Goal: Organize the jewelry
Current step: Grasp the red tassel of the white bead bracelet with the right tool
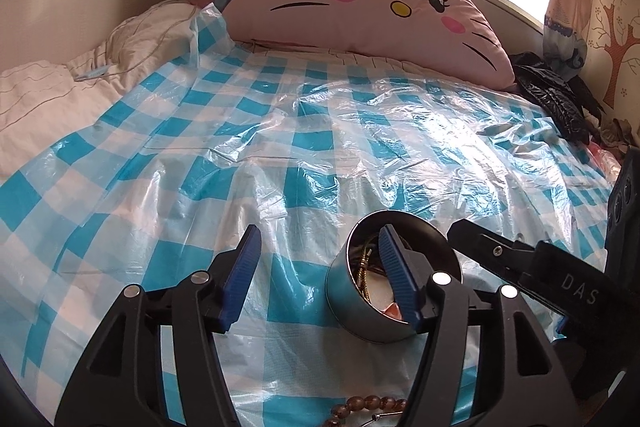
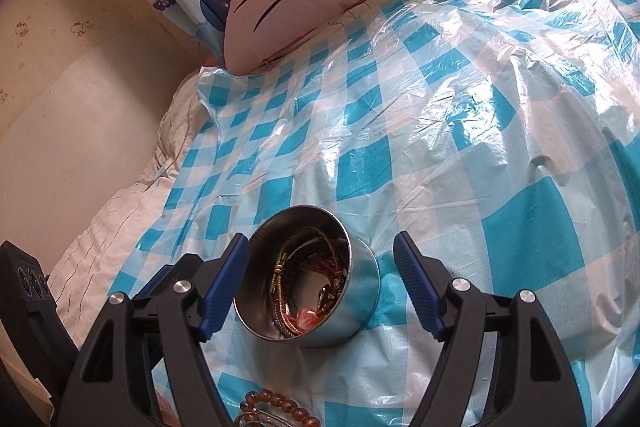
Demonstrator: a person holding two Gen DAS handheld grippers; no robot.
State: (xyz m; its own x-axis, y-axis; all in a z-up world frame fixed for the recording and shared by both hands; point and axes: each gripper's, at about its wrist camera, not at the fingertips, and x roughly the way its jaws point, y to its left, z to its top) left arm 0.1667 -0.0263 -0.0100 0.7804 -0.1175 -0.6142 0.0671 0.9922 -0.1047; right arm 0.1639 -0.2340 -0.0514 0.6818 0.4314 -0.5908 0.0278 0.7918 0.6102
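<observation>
Round metal tin [image 2: 316, 291] sits tilted on the bed's blue/white checked plastic sheet [image 2: 460, 131], mouth facing me. Inside: braided bracelets [image 2: 296, 267] plus assorted jewelry, tangled, w/ an orange-pink piece [image 2: 308, 319] at the bottom. My right gripper [image 2: 324, 283] is open; tin between its blue pads, left pad just beside the rim, right pad apart. My left gripper [image 1: 320, 275] also open; right pad at the tin's [image 1: 352, 303] mouth, contact unclear. Brown bead bracelet [image 2: 280, 407] lies on the sheet nearest me, outside the tin. Cat-face pillow [image 1: 372, 7] at far end.
</observation>
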